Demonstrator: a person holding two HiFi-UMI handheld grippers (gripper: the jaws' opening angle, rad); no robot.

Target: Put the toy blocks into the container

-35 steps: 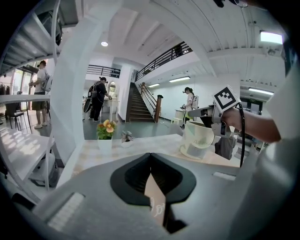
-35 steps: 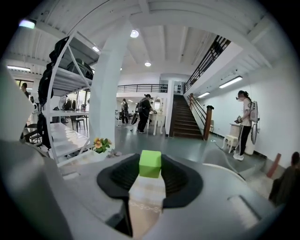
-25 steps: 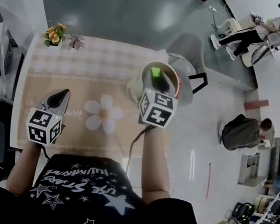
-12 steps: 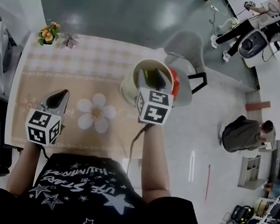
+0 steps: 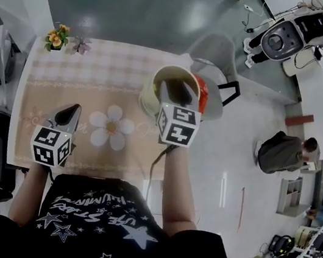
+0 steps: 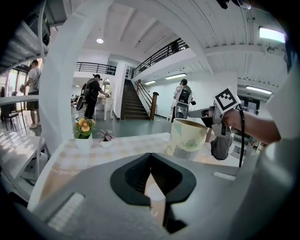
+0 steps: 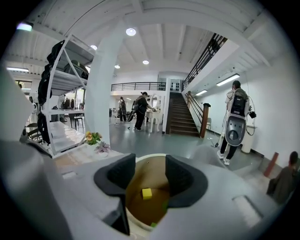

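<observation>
Your right gripper (image 5: pixel 177 91) hangs right over the container (image 5: pixel 158 76). The container is a round cream one, and it stands on the table (image 5: pixel 89 85) near the far right corner. The jaws of this gripper have just been opening and now stand well apart. Nothing is between them and they hold nothing.

Look through the gap in the right gripper view and you see straight down into the container. A small yellow block (image 7: pixel 147 193) lies on the brown bottom, near the middle. A green block (image 7: pixel 164 206) lies close to it, partly hidden behind the right jaw. Another bit of green (image 7: pixel 153 225) shows lower down by the near wall. You cannot tell if that is a whole block. So the toy blocks you can see are all inside the container.

In the head view a red thing (image 5: pixel 200 92) sits just beside the container's right side. It is too small to tell what it is.

Your left gripper (image 5: pixel 68 114) is well apart from the container, over the near left part of the table. Its jaws are pressed together at the tips and hold nothing. A big white flower (image 5: pixel 111 127) is drawn on the tan cloth between your two grippers.

At the far left corner of the table stands a little flower pot (image 5: pixel 56 37) with orange flowers. A smaller pink plant (image 5: pixel 77 47) stands just beside it.
</observation>
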